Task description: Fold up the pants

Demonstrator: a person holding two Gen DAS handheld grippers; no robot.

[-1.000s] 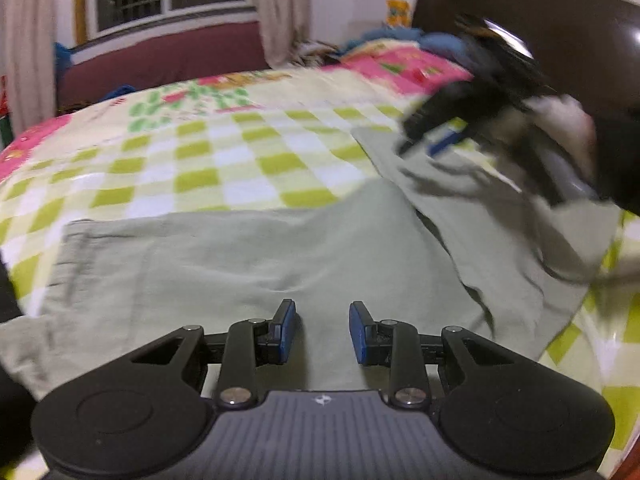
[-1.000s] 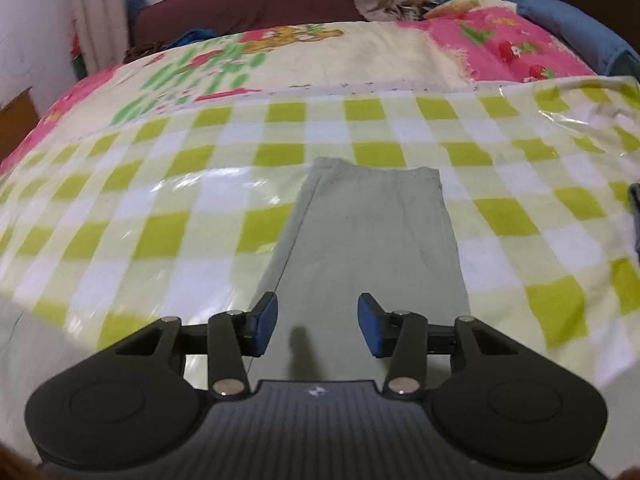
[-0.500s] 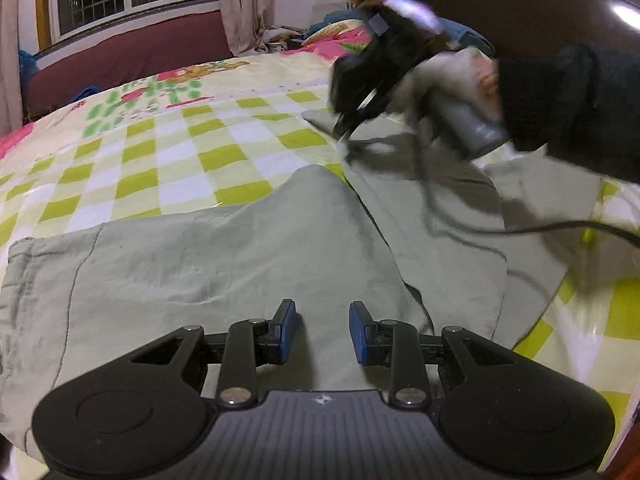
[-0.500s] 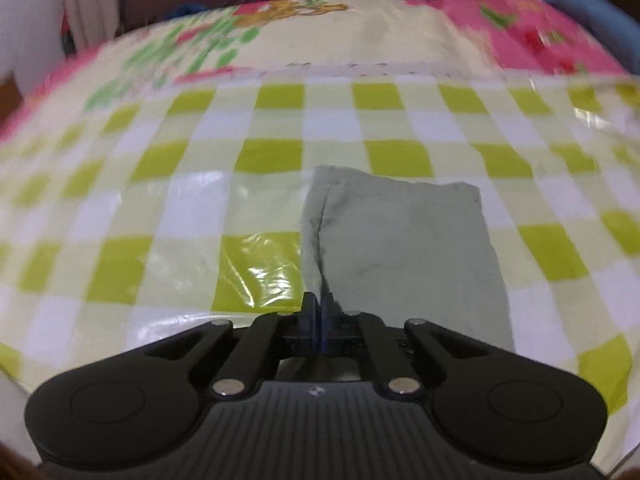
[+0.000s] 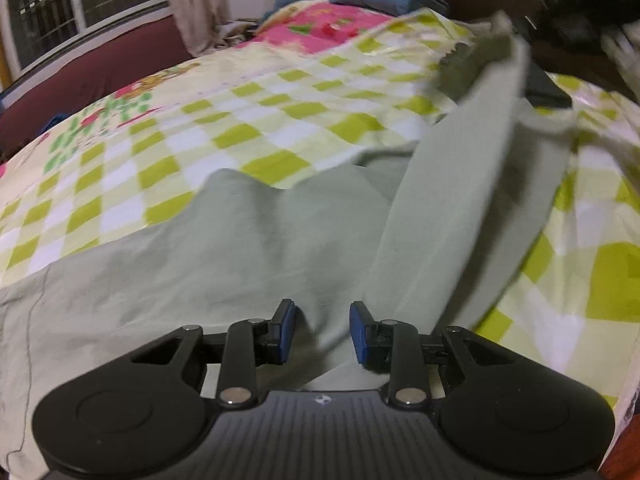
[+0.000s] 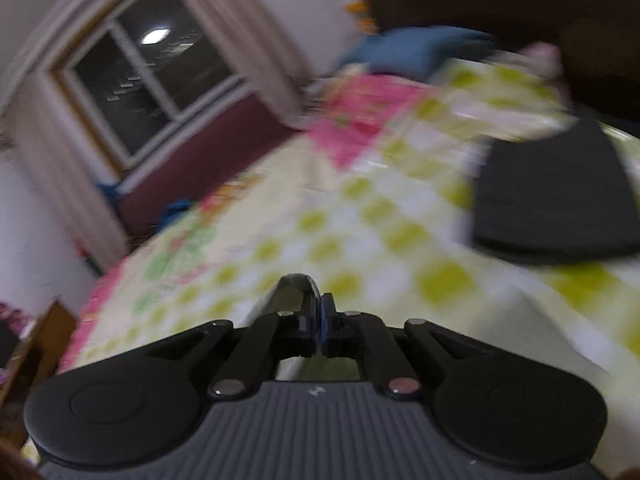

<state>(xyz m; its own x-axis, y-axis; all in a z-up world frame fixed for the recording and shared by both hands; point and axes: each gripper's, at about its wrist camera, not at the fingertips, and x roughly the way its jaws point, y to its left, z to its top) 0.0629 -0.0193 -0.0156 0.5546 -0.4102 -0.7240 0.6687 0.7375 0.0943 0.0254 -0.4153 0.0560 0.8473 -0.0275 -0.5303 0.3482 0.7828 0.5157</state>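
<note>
Looking through the left wrist camera first:
Left claw (image 5: 322,330): I see its blue-padded fingers (image 5: 286,330) spread well apart with nothing between them; it hangs low over the cloth.
Pants (image 5: 224,256): pale grey-green, they lie spread on the bed straight ahead of and beneath my left claw, reaching to the left edge of the view.
Raised leg (image 5: 476,200): one long strip of the pants climbs from near my claw up to the upper right, lifted off the bed, its top end blurred.
Right claw (image 5: 568,12): a dark blurred shape at the upper right, at the top of the raised strip; from here I cannot tell how its fingers stand.
Bedspread (image 5: 224,128): yellow-green and white checks under the pants, with a pink patterned part farther back.
Window (image 5: 76,12): at the upper left, behind the bed.

Right wrist camera:
Right claw (image 6: 319,322): I see its fingers closed tight together, with a fold of pale cloth (image 6: 296,284) pinched between them and poking up just past the tips.
Bedspread (image 6: 360,220): blurred checks below and ahead.
Dark object (image 6: 552,196): a flat black shape on the bed at the right; I cannot make out what it is.
Window (image 6: 152,76): at the upper left, tilted in the view.
</note>
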